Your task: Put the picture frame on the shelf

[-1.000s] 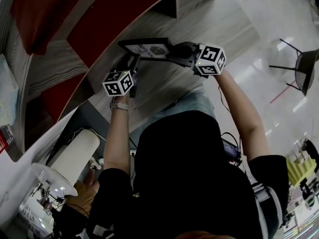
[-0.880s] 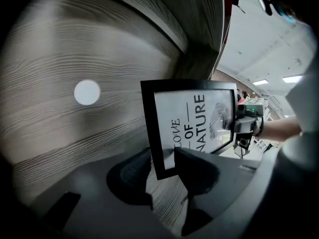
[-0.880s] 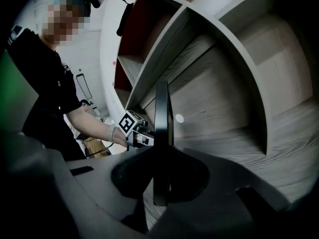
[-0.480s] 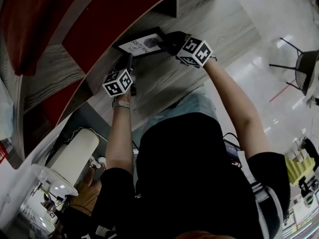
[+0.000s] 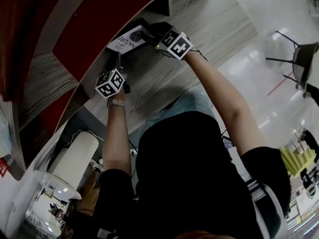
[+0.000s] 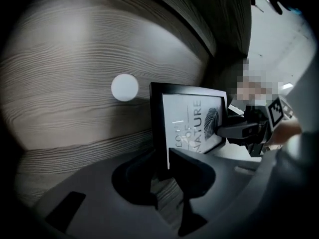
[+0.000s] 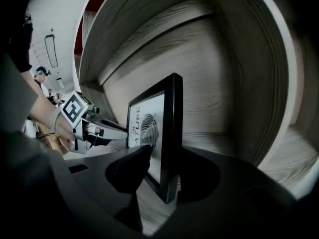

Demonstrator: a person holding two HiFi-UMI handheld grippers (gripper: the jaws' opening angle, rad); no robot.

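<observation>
Wood-grain shelf (image 6: 60, 83), picture frame (image 6: 192, 123) (foot hidden) between left tool (image 6: 162, 156), closing on it, and right tool (image 7: 167, 156), opening around it.

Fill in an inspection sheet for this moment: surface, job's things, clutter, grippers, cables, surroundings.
Surface: grey wood-grain shelf, with red panels beside it in the head view.
Job's things: black frame with a leaf print, upright inside the shelf; whether it rests on the board cannot be told.
Clutter: one white disc on the shelf wall; nothing else seen.
Grippers: left gripper jaws closing, pads on the frame's edge. Right gripper jaws opening, frame between them, front pad off the glass.
Cables: thin dark lead at the person's waist.
Surroundings: glossy floor, black chair, white cylinder.
</observation>
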